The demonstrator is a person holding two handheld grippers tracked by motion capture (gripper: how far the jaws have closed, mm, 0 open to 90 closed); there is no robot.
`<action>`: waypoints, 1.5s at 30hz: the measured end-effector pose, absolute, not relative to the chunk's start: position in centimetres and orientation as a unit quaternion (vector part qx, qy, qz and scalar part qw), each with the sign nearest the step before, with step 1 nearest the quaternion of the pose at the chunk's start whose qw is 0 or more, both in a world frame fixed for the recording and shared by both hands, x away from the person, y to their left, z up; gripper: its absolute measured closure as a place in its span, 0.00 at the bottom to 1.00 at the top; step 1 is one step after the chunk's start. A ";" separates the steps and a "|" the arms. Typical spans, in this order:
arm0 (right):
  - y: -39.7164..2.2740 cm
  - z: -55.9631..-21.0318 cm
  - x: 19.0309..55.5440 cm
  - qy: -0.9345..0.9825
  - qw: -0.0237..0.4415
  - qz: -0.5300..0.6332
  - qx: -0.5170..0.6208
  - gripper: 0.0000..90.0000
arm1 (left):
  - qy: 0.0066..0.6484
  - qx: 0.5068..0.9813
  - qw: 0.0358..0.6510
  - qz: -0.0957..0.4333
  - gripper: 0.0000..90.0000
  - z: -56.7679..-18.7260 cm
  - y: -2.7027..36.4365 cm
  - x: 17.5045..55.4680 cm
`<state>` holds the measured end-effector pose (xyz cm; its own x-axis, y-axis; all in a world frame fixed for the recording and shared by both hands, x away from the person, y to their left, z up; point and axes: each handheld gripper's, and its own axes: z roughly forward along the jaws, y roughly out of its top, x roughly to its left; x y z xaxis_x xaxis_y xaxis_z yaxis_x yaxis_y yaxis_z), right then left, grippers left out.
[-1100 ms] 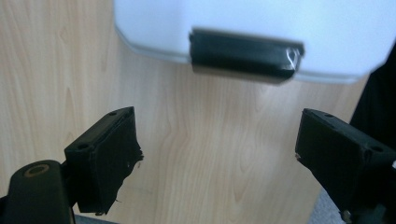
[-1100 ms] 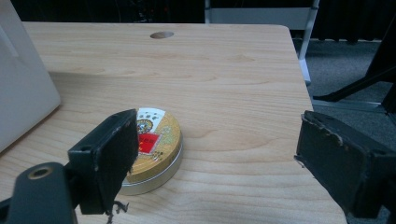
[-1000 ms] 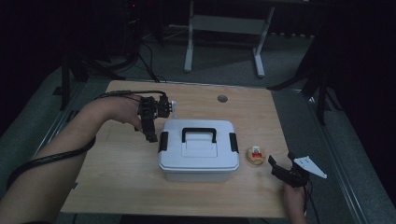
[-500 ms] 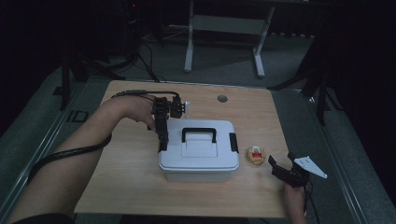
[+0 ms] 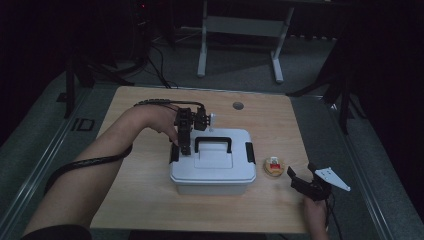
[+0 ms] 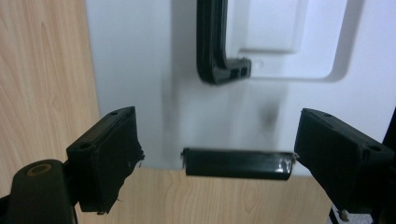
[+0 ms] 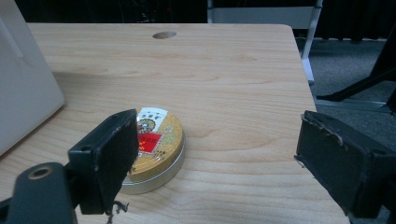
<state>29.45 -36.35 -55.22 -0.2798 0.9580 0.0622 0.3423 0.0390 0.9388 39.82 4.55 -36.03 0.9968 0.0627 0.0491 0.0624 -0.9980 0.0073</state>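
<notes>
A dim room surrounds a pale wooden table [image 5: 150, 210], where a white lidded storage box [image 5: 213, 170] sits near the middle with its black carry handle [image 5: 213, 144] folded flat on the lid. Over the past second the left gripper [image 5: 186, 145] has travelled from the bare wood left of the box in over its left end, and it now hangs with jaws spread wide above the black side latch [image 6: 238, 163], which the left gripper view shows lying between the two jaws, untouched. The move suggests the latch is about to be released so the lid can open; the clasp on the opposite end [image 5: 250, 152] looks shut as well. The right gripper [image 5: 305, 184] waits at the table's near right corner, jaws apart and empty, just beside a small round gold tin [image 7: 152, 149].
</notes>
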 end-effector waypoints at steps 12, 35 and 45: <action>-36.4 -55.2 29.4 0.644 0.322 0.475 0.506 0.14 | 0.019 1.000 0.004 0.020 0.22 -36.9 3.3 40.2; -36.3 -55.2 29.5 0.647 0.323 0.473 0.503 0.14 | 0.037 0.999 -0.011 -0.002 0.76 -37.1 1.6 40.1; -36.3 -55.2 29.5 0.648 0.322 0.472 0.503 0.14 | 0.023 0.999 -0.019 -0.011 0.92 -37.1 1.0 39.5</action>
